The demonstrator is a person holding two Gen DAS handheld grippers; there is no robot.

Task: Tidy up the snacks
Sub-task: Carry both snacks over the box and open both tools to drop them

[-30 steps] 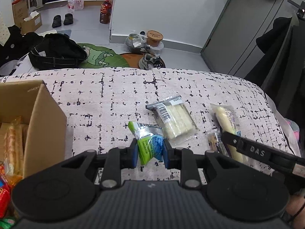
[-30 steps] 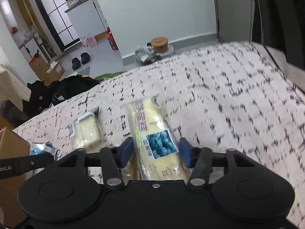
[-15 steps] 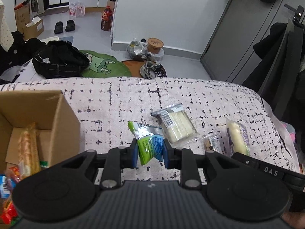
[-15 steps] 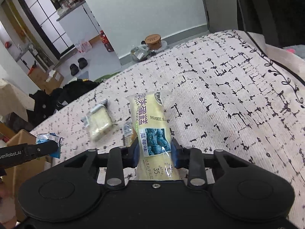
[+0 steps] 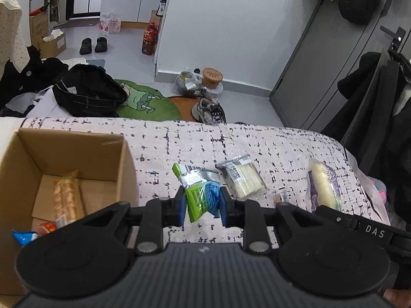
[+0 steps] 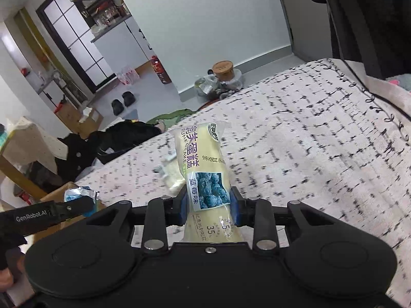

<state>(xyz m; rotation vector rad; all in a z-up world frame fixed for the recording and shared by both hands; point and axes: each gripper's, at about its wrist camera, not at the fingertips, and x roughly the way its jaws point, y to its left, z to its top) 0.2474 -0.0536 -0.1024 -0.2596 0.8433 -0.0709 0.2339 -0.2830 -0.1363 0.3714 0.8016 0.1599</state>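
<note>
My left gripper [image 5: 201, 203] has its jaws clamped on a green snack packet [image 5: 200, 195], held above the patterned bed [image 5: 179, 148] just right of the open cardboard box [image 5: 64, 154]. My right gripper [image 6: 208, 206] grips a blueberry cake pack [image 6: 205, 177], raised off the bed. A pale wafer packet [image 5: 241, 179] lies on the cover between them.

Glossy plastic film wrapped the green snack packet [image 5: 201, 195] and the cake packet [image 6: 205, 174], beside a matt corrugated cardboard box [image 5: 123, 159] on the rough woven bedcover [image 5: 277, 141].
</note>
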